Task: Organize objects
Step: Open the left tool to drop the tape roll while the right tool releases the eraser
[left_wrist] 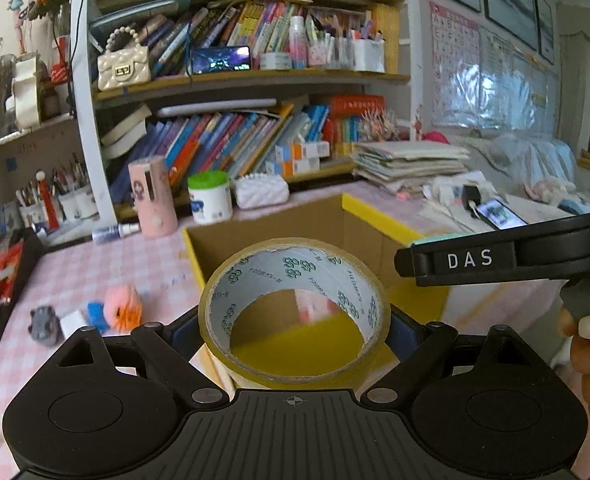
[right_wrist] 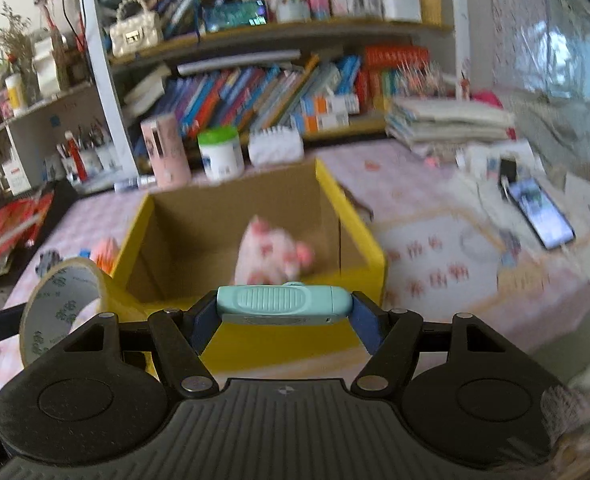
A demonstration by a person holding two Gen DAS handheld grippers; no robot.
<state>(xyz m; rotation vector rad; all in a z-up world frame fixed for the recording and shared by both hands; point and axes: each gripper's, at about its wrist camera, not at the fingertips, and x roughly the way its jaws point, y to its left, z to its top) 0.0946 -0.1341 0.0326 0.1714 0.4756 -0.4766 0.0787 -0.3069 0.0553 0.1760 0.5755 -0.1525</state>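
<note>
Left gripper [left_wrist: 295,320] clamps a brown packing-tape roll [left_wrist: 295,308]; right gripper [right_wrist: 283,312] pinches a mint-green plastic device [right_wrist: 283,300]. Both hover at the near rim of the yellow cardboard box [right_wrist: 371,240]; releasing early would drop either outside it, or, seemingly, onto the blurred pink plush toy [right_wrist: 271,252] inside.

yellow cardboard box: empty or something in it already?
Not empty. The right wrist view shows a white-and-pink plush toy lying inside the open yellow cardboard box, against its brown inner walls. Nothing else inside is visible.

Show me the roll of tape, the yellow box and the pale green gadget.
roll of tape [left_wrist: 231,280]: left wrist view, on its printed inner liner.
yellow box [right_wrist: 369,246]: right wrist view, on its right rim.
pale green gadget [right_wrist: 283,299]: right wrist view, on its ribbed top.
</note>
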